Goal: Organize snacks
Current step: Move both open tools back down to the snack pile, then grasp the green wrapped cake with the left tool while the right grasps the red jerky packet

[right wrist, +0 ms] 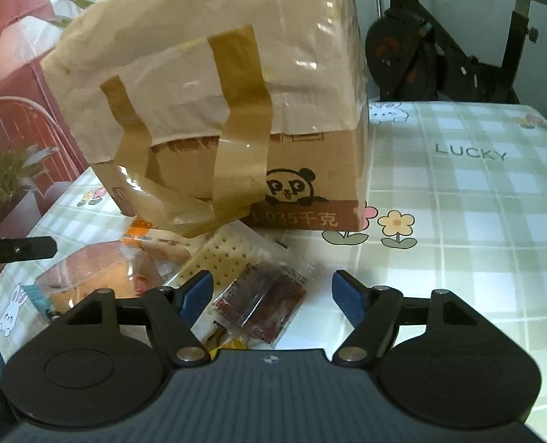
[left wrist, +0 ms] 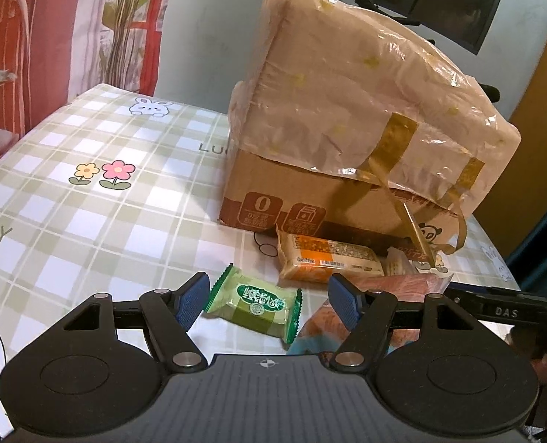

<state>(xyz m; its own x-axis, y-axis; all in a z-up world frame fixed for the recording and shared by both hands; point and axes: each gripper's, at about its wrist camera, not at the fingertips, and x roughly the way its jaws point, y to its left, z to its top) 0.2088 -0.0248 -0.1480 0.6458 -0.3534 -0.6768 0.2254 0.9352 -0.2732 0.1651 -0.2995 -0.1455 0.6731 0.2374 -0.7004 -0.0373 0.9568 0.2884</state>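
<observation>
A green wrapped snack [left wrist: 255, 306] lies on the checked tablecloth between the blue pads of my left gripper [left wrist: 267, 301]; the jaws stand wide and the right pad is clear of it. In the right wrist view, a clear packet of dark red snack [right wrist: 266, 299] lies between the spread fingers of my right gripper [right wrist: 273, 293], which is open and not pressing on it. Behind them lie an orange packet [left wrist: 325, 258], a wrapped cake [right wrist: 96, 273] and a cracker pack [right wrist: 221, 254]. A cardboard box [left wrist: 310, 199] lined with a beige plastic bag [left wrist: 347, 103] stands just beyond.
The table [right wrist: 457, 203] has a green checked cloth with flowers and rabbits, with bare cloth to the right of the box. The other gripper's black finger [right wrist: 15, 249] juts in at the left. An exercise bike [right wrist: 439, 44] stands behind the table and a potted plant [right wrist: 4, 181] at its left.
</observation>
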